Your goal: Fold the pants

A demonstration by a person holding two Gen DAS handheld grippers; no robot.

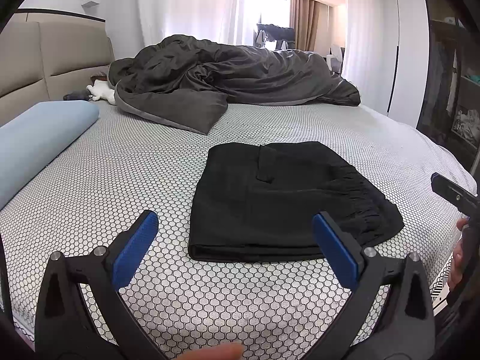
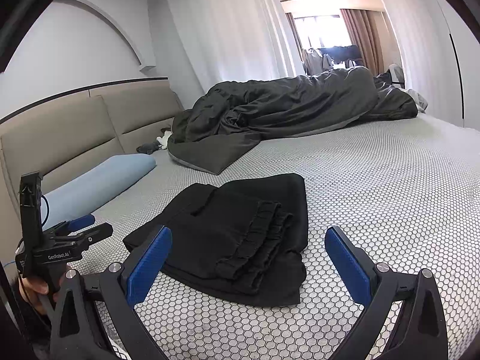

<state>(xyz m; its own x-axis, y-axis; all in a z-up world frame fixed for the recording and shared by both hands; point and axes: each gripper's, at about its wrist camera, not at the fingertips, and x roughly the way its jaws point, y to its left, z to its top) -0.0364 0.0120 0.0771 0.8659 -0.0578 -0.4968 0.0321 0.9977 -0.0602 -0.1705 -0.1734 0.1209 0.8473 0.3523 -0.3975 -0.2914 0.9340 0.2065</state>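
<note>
Both my jaws stand wide apart and hold nothing. My left gripper point(image 1: 235, 252) fills the bottom of the left wrist view, its two blue pads point(image 1: 135, 252) spread to either side, and my right gripper point(image 2: 249, 267) does the same at the bottom of the right wrist view.

One pair of black pants point(image 1: 279, 198) lies folded into a flat bundle on the bed point(image 1: 120, 186), at the centre right of the left wrist view and in the lower middle of the right wrist view. Its gathered waistband point(image 2: 255, 246) lies on top, toward the lower edge of the bundle in the right wrist view. Neither gripper touches the cloth; both sit just in front of it.

I count one light blue pillow point(image 1: 39, 144) at the left edge of the left wrist view, one dark grey duvet point(image 1: 228, 81) bunched across the upper middle, and one beige padded headboard point(image 1: 45, 60) at the upper left. Something small and white point(image 1: 100, 93) lies beside the duvet near the headboard, and I cannot tell what it is.

At the lower left of the right wrist view my left gripper shows from the side, held in a hand point(image 2: 33, 288), and white lettering on its body reads "GenRobot.AI" point(image 2: 58, 255). No other writing is legible to me.
</note>
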